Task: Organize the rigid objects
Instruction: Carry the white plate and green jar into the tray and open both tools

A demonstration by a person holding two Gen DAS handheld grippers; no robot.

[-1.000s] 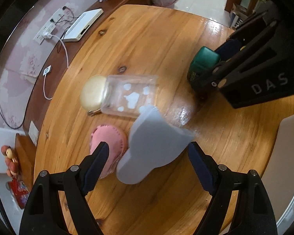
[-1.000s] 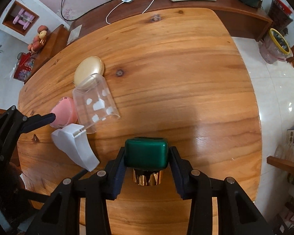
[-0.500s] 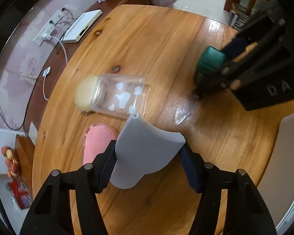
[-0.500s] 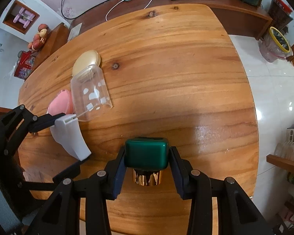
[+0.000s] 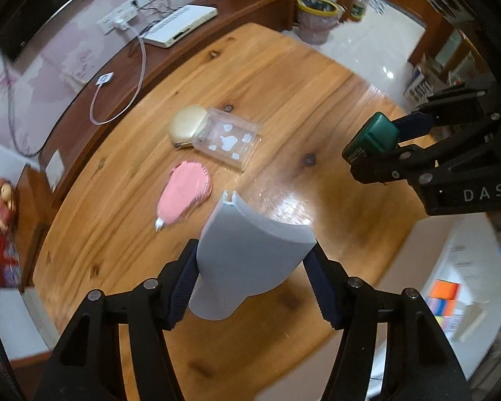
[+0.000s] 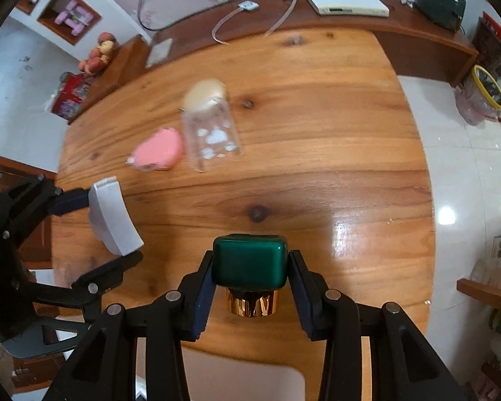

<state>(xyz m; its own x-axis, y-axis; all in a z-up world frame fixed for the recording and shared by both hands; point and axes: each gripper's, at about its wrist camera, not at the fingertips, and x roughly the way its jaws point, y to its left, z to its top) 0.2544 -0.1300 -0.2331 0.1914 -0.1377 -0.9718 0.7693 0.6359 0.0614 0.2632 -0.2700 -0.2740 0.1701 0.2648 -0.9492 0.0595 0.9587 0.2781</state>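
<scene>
Both grippers are gripping an object above the wooden worktop [image 6: 317, 107].

The left gripper [image 5: 252, 279] is clamping its jaws on a grey curved plastic piece [image 5: 247, 257], which is hanging clear of the worktop, nearer the camera than the clear jar [image 5: 228, 142]. The right gripper [image 6: 250, 284] is squeezing its jaws on a green-capped bottle [image 6: 249, 260] with a gold collar, which is likewise off the worktop and well apart from the clear jar. The clear jar is lying on its side on the worktop, its cream lid [image 5: 187, 127] pointing toward the wall side. A pink tape dispenser [image 5: 185, 197] is lying just beside the clear jar, between it and the grey piece. A white router [image 5: 180, 25] is sitting on the dark sideboard [image 6: 417, 30] beyond the clear jar.
</scene>
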